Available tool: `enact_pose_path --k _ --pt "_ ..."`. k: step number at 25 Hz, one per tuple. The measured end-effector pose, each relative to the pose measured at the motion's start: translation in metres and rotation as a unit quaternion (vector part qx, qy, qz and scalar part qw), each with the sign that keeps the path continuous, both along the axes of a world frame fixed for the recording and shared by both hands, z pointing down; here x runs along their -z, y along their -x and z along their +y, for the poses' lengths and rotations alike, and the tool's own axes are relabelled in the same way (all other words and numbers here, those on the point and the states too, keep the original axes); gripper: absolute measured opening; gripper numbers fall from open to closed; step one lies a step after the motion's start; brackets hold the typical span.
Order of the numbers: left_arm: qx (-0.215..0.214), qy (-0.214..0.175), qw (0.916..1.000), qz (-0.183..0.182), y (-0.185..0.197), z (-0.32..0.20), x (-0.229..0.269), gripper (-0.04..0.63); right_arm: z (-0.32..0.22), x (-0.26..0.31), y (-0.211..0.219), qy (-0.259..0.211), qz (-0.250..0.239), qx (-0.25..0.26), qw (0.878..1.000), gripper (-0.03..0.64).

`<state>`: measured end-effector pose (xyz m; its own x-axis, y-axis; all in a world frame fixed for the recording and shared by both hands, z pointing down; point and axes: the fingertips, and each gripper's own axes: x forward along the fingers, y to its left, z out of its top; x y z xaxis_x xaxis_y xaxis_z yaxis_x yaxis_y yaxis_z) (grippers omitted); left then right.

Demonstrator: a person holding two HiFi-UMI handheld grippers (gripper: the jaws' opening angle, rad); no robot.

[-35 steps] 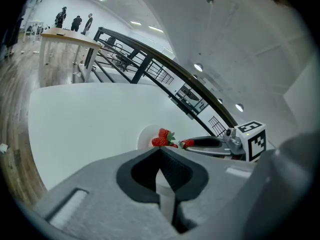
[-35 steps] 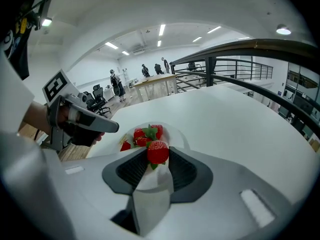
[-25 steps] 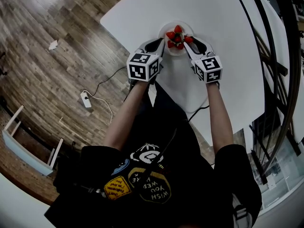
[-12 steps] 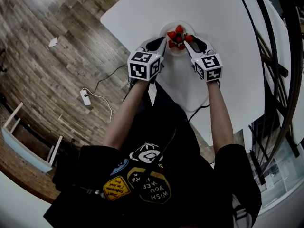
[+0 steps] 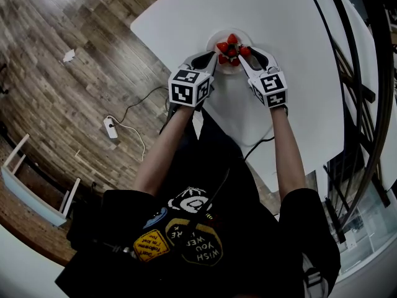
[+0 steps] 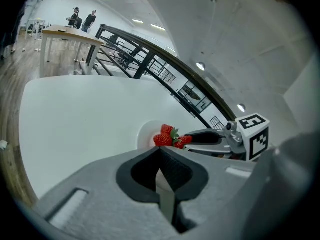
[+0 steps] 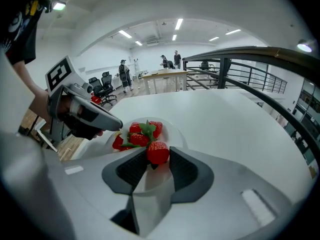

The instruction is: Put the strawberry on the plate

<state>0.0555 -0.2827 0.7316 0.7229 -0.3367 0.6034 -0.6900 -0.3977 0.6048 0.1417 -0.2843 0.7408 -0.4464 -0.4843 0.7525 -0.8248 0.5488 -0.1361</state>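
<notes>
Your right tongs [image 7: 153,158] are clamped on 1 strawberry [image 7: 158,151], held over the near rim of the plate [image 7: 176,133], just beside the heap of berries [image 7: 140,134] lying on it. Your left tongs [image 6: 161,153] are pressed together, empty, tips near the plate's opposite side. The plate sits on a white tabletop [image 5: 279,17].

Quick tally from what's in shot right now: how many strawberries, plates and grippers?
Strawberries: 6, roughly; 5 piled tightly on the plate, 1 between the right gripper jaws
Plates: 1
Grippers: 2, counting the left gripper
Total: 9
</notes>
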Motion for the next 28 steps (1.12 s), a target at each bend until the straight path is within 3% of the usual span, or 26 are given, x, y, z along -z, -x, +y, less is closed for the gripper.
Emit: enact_pose_path --k 11,17,28 --pt "-0.01 0.001 0.9999 0.002 -0.003 0.005 0.002 0.003 -0.001 0.008 -0.001 0.004 -0.061 -0.009 0.998 0.179" --pt "-0.023 0.002 0.9997 0.003 0.0 0.014 0.003 0.003 0.007 0.014 0.0 0.003 -0.058 -0.019 0.998 0.184" --pt "-0.047 -0.032 0.9983 0.009 0.004 0.021 0.037 0.003 0.022 0.052 0.0 -0.035 -0.068 -0.103 0.992 0.145"
